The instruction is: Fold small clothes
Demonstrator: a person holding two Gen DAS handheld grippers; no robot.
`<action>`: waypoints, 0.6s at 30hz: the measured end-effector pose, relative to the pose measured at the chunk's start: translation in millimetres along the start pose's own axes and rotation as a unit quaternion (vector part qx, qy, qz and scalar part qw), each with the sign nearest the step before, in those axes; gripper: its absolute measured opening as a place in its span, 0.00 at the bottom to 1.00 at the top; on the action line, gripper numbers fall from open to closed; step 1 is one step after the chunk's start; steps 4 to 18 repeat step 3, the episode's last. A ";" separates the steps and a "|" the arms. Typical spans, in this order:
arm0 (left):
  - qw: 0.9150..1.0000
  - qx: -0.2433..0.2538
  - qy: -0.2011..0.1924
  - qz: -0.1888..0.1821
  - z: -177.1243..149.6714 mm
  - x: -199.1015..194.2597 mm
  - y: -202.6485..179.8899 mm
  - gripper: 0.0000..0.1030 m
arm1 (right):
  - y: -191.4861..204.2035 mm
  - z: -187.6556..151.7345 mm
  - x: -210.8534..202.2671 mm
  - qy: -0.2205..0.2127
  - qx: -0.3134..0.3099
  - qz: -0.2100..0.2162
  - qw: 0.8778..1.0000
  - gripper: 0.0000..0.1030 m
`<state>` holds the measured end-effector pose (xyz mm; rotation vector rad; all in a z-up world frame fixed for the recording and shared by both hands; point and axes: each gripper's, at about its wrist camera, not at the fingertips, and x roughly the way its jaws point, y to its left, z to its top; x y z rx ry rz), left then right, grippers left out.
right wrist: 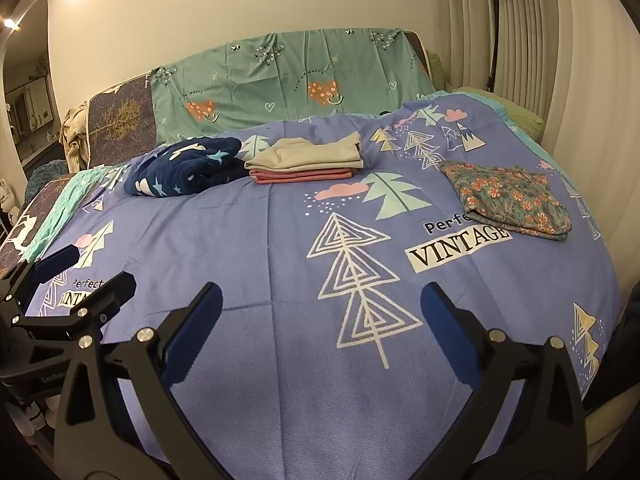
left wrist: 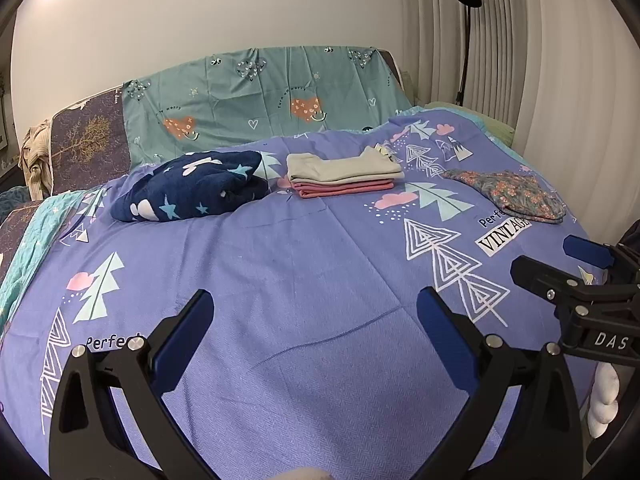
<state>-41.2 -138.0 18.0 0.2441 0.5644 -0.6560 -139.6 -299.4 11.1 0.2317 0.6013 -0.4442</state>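
A folded stack, a beige garment [left wrist: 344, 166] [right wrist: 308, 154] on top of a pink one [left wrist: 344, 189] [right wrist: 304, 176], lies at the far middle of the purple bed sheet [left wrist: 280, 264] [right wrist: 256, 240]. A floral garment [left wrist: 516, 194] [right wrist: 508, 196] lies loosely folded at the right. A navy star-print fleece [left wrist: 188, 186] [right wrist: 184, 168] lies bunched at the far left. My left gripper [left wrist: 316, 312] is open and empty over the near sheet. My right gripper [right wrist: 320, 304] is open and empty; it also shows in the left wrist view [left wrist: 560, 256], at the right edge.
A teal heart-print sheet [left wrist: 260, 96] [right wrist: 288, 76] covers the headboard behind the bed. A black floor lamp [left wrist: 466, 32] stands by the pleated curtain [left wrist: 520, 60] at the right. The bed's edges drop off at left and right.
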 end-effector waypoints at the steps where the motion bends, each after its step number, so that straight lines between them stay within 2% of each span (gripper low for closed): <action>1: 1.000 0.000 0.001 0.000 -0.2 0.3 -0.5 0.99 | 0.2 0.2 -0.1 0.000 0.000 0.000 1.000 0.98; 18: 1.000 0.001 0.002 0.000 -0.1 1.1 -0.9 0.99 | 0.3 0.1 -0.1 0.000 0.000 0.000 1.000 0.98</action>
